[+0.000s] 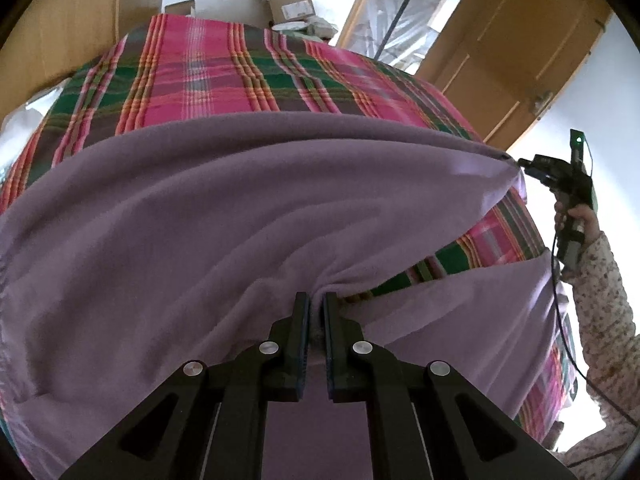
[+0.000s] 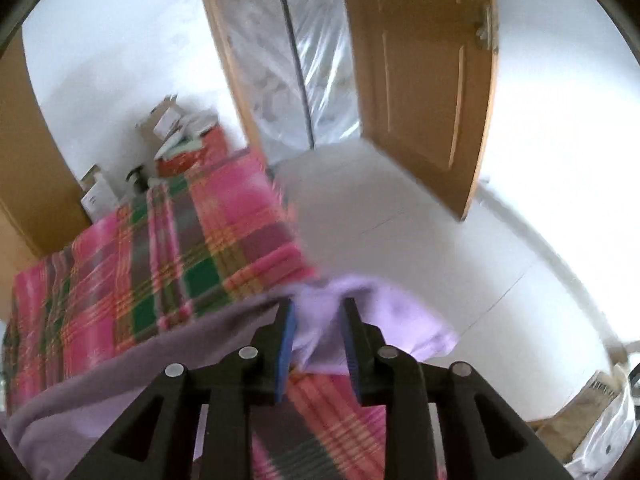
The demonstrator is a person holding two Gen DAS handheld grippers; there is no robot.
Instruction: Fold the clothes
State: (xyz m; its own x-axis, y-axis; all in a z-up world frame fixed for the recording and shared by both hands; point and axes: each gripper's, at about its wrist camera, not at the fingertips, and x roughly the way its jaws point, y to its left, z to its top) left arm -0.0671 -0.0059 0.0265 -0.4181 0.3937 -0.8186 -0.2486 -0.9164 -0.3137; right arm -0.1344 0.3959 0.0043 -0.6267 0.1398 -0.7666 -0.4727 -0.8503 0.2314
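Both grippers, left [image 1: 317,300] and right [image 2: 318,306], pinch lilac cloth [image 1: 240,200] above plaid bedspread [image 1: 224,76].

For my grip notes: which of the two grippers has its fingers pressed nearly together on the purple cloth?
The left gripper: its fingers stand almost touching, pinching a thin gather of the purple cloth. The right gripper holds a thicker bunch with a clearly wider gap.

Bed [image 1: 240,76] in pink-green plaid cover, lilac garment [image 1: 180,208] spread across it — partly lifted
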